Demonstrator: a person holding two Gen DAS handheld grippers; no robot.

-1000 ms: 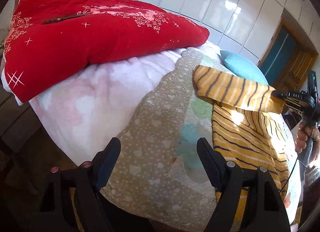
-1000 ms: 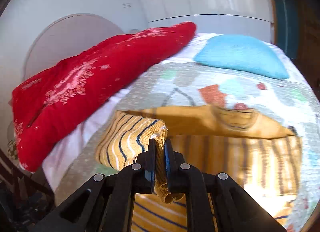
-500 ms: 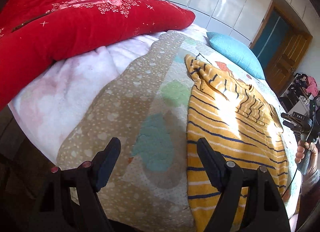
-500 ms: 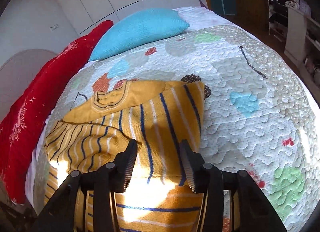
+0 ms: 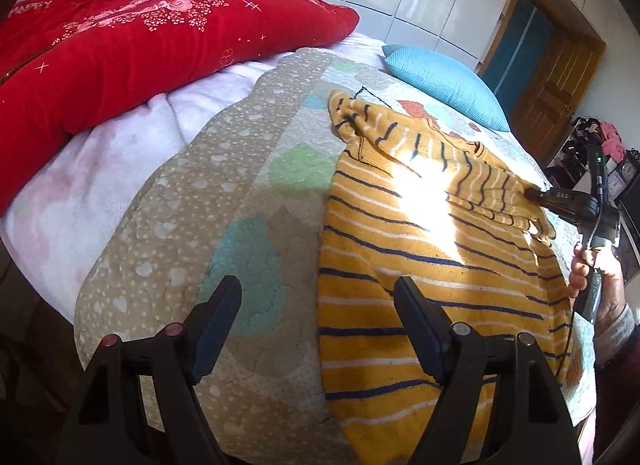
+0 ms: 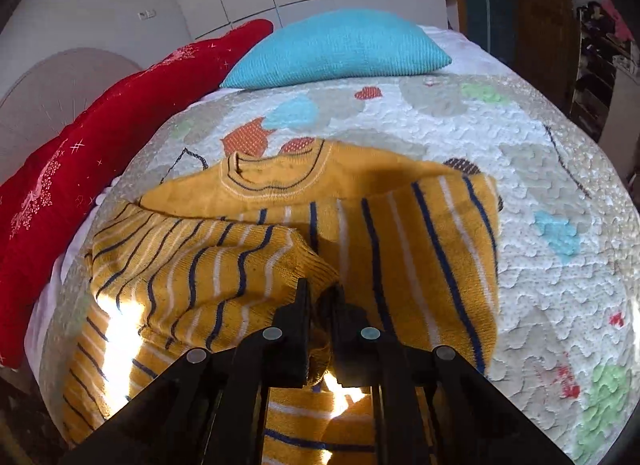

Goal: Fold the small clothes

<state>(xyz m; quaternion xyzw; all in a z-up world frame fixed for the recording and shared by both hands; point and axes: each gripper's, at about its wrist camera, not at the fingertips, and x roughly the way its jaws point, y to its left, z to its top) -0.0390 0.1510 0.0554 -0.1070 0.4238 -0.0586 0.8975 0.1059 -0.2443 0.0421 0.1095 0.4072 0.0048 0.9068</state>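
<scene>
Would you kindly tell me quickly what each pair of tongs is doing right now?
Left tongs: open, holding nothing, above the quilt.
Right tongs: shut on the sleeve of the yellow striped sweater.

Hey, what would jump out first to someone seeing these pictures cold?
The mustard-yellow striped sweater spread on the patterned quilt, one sleeve folded across its body and pinched in the right gripper. Behind it, a big red cushion and a turquoise pillow sit at the head of the bed.
</scene>
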